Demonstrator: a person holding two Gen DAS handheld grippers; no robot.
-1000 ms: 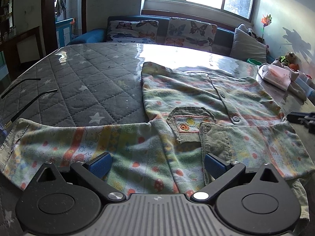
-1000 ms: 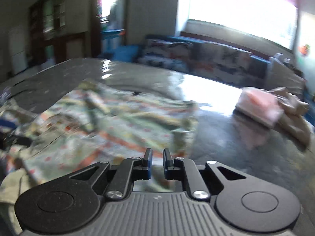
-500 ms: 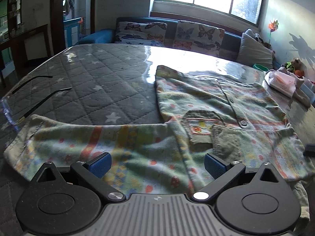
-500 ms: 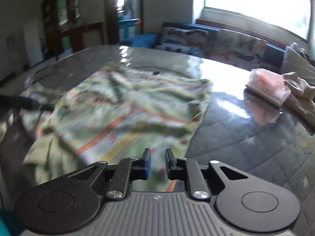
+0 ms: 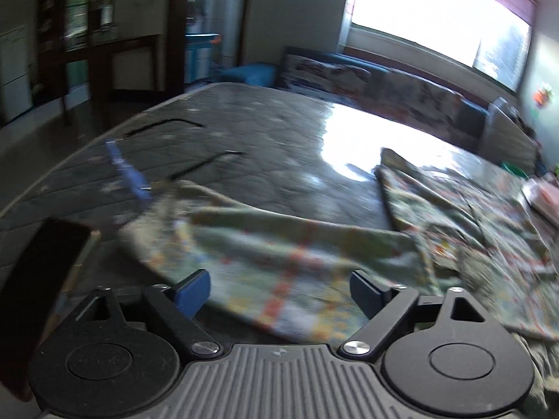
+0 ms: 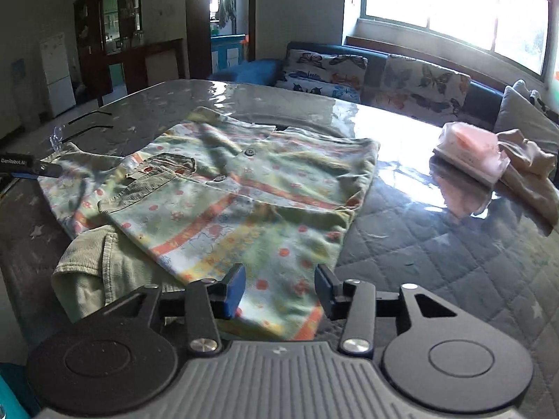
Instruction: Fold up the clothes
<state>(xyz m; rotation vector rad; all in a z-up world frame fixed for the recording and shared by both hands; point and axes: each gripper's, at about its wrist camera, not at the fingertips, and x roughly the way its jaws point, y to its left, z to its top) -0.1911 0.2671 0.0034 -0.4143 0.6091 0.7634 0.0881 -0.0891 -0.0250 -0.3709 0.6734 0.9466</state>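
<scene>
The right gripper [image 6: 279, 288] is opening, having just dropped its sleeve [image 6: 251, 244] folded across the shirt [image 6: 244, 174]; the left gripper [image 5: 279, 288], open and closing, swings toward the other sleeve [image 5: 265, 241].

A soft printed cotton shirt [image 6: 223, 195], matt and lightly creased, lies with ribbed olive corduroy trim [image 6: 139, 188] at its pocket and a corduroy hem [image 6: 94, 262] over the near edge of the bench [image 6: 436, 244], whose grey quilted star-print cover sits under a clear glossy sheet that throws back hard window glare. The right tool [image 6: 279, 288] shows matt black plastic arms, bright metal pivot screws, smooth blue pads and a ribbed grey body; the left tool [image 5: 279, 291] is built the same. A crinkled translucent plastic packet [image 6: 471, 150] rests beside plain beige cloth [image 6: 527, 171]. Behind, butterfly-print fabric cushions [image 6: 370, 73] and a dark polished wooden cabinet [image 6: 132, 35].
</scene>
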